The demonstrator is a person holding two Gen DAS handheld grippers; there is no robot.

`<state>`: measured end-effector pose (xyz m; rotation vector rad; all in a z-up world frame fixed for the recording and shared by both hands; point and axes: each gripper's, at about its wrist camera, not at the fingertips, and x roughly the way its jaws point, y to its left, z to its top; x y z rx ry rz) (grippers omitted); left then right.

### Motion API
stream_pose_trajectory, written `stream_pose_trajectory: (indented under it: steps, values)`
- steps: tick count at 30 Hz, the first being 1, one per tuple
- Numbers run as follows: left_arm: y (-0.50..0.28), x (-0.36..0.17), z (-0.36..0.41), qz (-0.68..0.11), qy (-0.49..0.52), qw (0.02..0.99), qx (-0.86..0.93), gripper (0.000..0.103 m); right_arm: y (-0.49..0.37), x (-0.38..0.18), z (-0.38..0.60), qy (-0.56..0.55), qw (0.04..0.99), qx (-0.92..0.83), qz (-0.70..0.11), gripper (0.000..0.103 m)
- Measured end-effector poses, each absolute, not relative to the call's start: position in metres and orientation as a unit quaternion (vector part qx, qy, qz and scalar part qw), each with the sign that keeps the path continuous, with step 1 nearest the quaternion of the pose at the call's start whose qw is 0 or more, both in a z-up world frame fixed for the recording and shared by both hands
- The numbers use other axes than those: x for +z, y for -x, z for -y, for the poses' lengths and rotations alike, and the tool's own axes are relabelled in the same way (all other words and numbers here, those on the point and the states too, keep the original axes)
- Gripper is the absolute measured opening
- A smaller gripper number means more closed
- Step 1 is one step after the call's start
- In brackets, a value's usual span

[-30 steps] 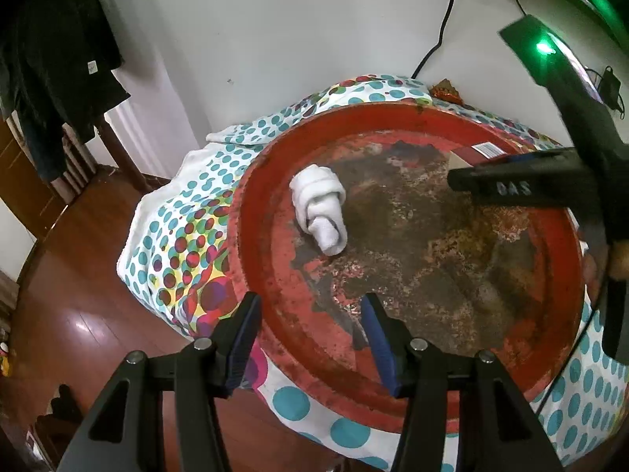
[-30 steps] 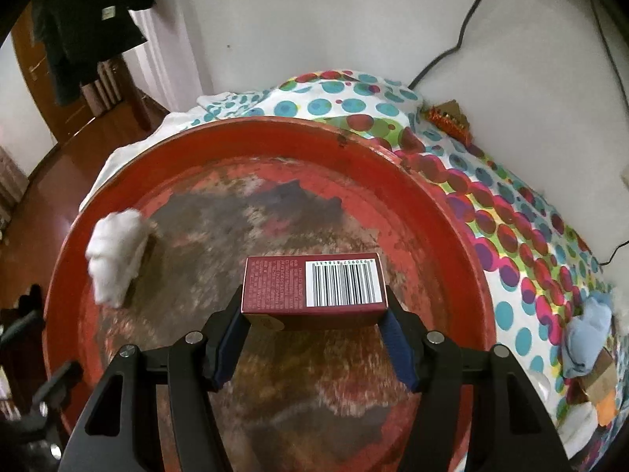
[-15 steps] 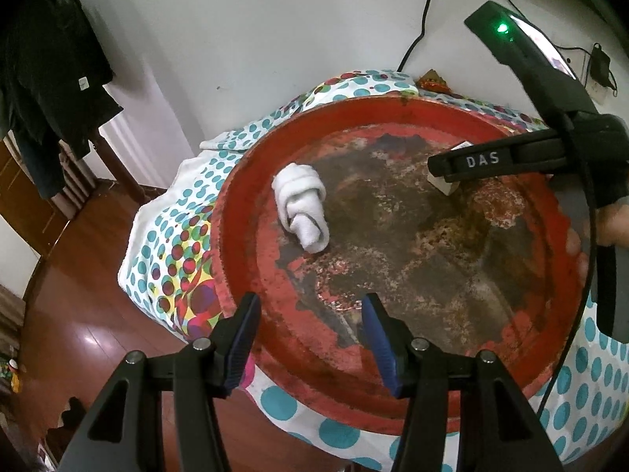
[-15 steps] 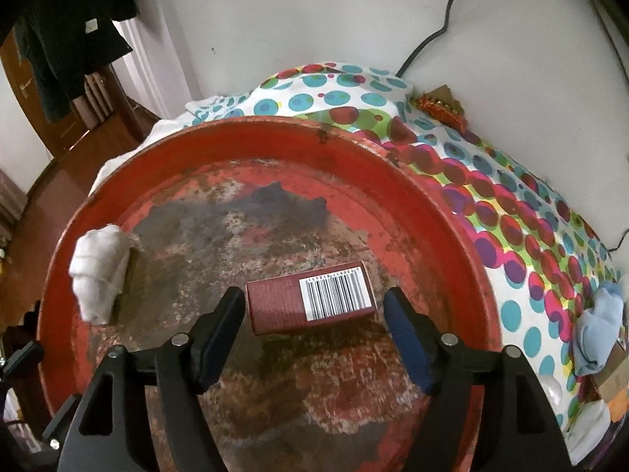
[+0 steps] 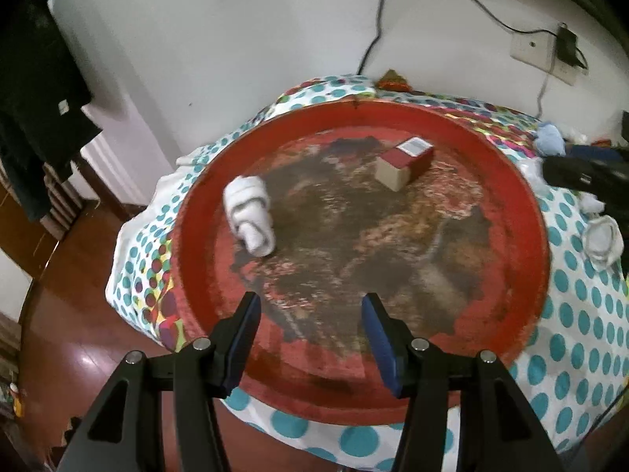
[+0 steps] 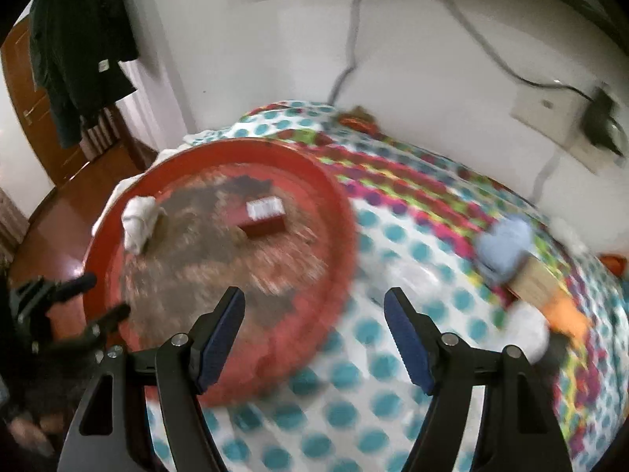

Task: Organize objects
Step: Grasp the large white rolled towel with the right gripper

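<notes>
A worn red round tray (image 5: 530,212) lies on a polka-dot cloth. On it rest a rolled white cloth (image 5: 249,212) at the left and a small dark red box (image 5: 407,159) with a barcode at the back right. My left gripper (image 5: 310,303) hangs open over the tray's near edge, nothing between its fingers. In the blurred right wrist view, the right gripper (image 6: 314,299) is open and empty over the tray's right rim (image 6: 346,212). The red box (image 6: 265,216) and white roll (image 6: 137,220) lie well ahead and left of it.
On the dotted cloth (image 6: 393,236) right of the tray lie a light blue cloth bundle (image 6: 507,244), a brown box (image 6: 534,279), an orange item (image 6: 566,314) and a white bundle (image 6: 526,330). A wall with cables and a socket (image 5: 530,45) stands behind. Wooden floor (image 5: 78,295) lies at the left.
The right gripper opened, left the red box lying on the tray, and pulled back up and to the right over the tray's rim. The left gripper drifted slightly back.
</notes>
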<state>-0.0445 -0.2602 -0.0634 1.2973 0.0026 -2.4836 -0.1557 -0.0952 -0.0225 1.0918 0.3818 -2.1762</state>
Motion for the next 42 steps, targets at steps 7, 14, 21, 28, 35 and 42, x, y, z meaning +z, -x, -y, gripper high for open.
stream_pose_trajectory:
  steps: [7,14,21,28,35,42]
  values:
    - [0.047,-0.064,0.240,0.008,-0.458,0.148,-0.877,0.055,0.149,-0.026,0.005,-0.429,0.272,-0.852,-0.124,0.085]
    - [0.048,-0.066,0.229,0.010,-0.460,0.133,-0.878,0.055,0.153,-0.046,-0.034,-0.444,0.248,-0.854,-0.105,0.085]
    - [0.051,-0.073,0.224,0.020,-0.469,0.131,-0.873,0.055,0.153,-0.065,-0.023,-0.433,0.244,-0.860,-0.117,0.085]
    - [0.053,-0.080,0.226,0.024,-0.478,0.133,-0.868,0.055,0.175,-0.097,-0.025,-0.458,0.215,-0.854,-0.124,0.084]
    - [0.055,-0.084,0.227,0.025,-0.483,0.137,-0.864,0.055,0.177,-0.111,-0.036,-0.451,0.212,-0.856,-0.136,0.057]
    - [0.055,-0.085,0.227,0.023,-0.483,0.138,-0.865,0.055,0.168,-0.103,-0.040,-0.437,0.235,-0.859,-0.127,0.047]
